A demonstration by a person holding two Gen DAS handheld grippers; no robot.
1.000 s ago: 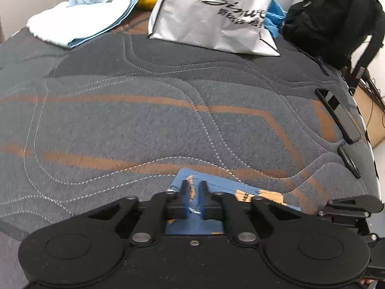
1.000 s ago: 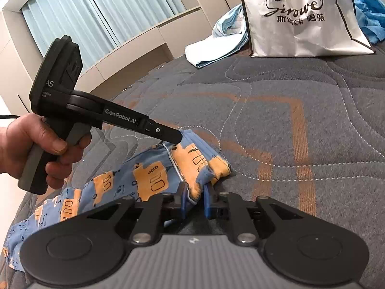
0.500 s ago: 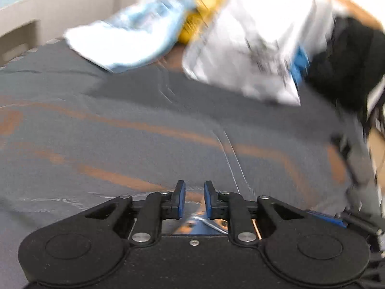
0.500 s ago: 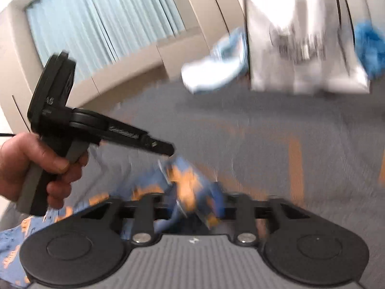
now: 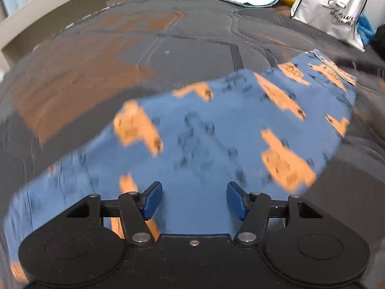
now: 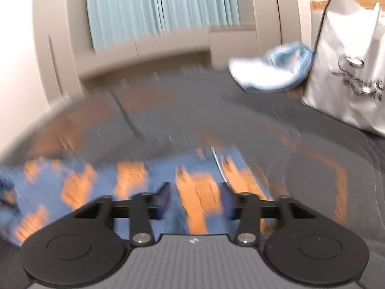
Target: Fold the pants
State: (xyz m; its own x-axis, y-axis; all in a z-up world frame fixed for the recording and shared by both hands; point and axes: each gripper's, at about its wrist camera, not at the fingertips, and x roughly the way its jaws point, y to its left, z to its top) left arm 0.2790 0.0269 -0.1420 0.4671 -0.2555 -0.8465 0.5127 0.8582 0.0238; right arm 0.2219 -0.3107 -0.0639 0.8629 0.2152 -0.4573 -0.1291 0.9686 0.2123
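**Both grippers letting go, folding barely begun**

Your left gripper (image 5: 193,201) has its jaws spreading, and nothing is pinched between the blue pads (image 5: 151,200): the pants (image 5: 216,130) lie beneath them, free of any grip. Your right gripper (image 6: 195,198) is opening too, its pads standing clear on either side of the cloth with no pressure on it.

The pants, blue with orange print, lie on the grey quilted bed (image 5: 144,48), spread in one broad band, with what looks like the waistband toward the white shopping bag (image 5: 336,7). Blur hides whether the legs are already laid one over the other. By my reading, you have laid the garment out, perhaps folded once; the shortening folds are left to do.
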